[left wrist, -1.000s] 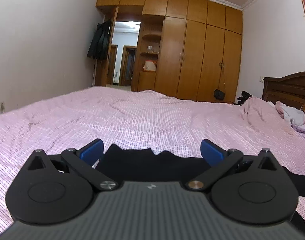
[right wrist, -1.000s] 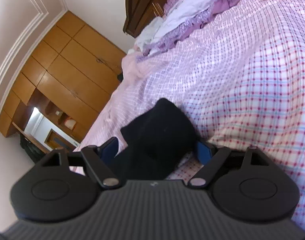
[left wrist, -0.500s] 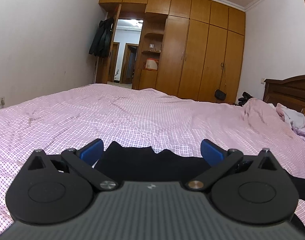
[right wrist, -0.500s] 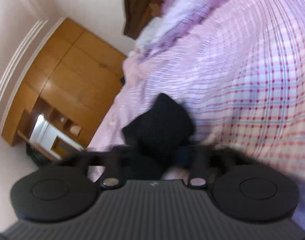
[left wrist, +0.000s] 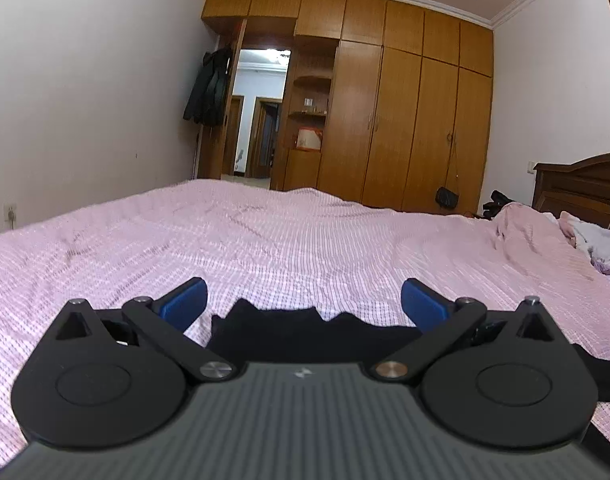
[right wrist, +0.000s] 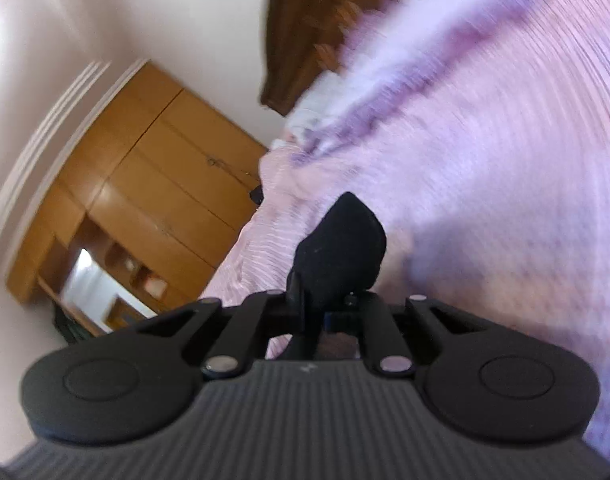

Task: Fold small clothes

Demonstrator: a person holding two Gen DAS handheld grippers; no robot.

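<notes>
A small black garment (left wrist: 305, 330) lies on the pink checked bedsheet (left wrist: 305, 240), close under my left gripper (left wrist: 303, 300). That gripper is open, its blue pads wide apart above the cloth's near edge, not touching it. In the right wrist view my right gripper (right wrist: 327, 304) is shut on another part of the black garment (right wrist: 341, 256), which sticks up and forward from between the fingers, lifted off the sheet. This view is tilted and blurred by motion.
A wooden wardrobe (left wrist: 405, 120) and an open doorway (left wrist: 257, 120) stand beyond the bed. A dark headboard (left wrist: 585, 188) with crumpled pink and white bedding (left wrist: 553, 232) is at the right. A purple-frilled pillow (right wrist: 405, 72) lies near the headboard.
My right gripper closed on the black garment and lifted it a little while turning. The left gripper stayed open and the view rose slightly over the cloth.
</notes>
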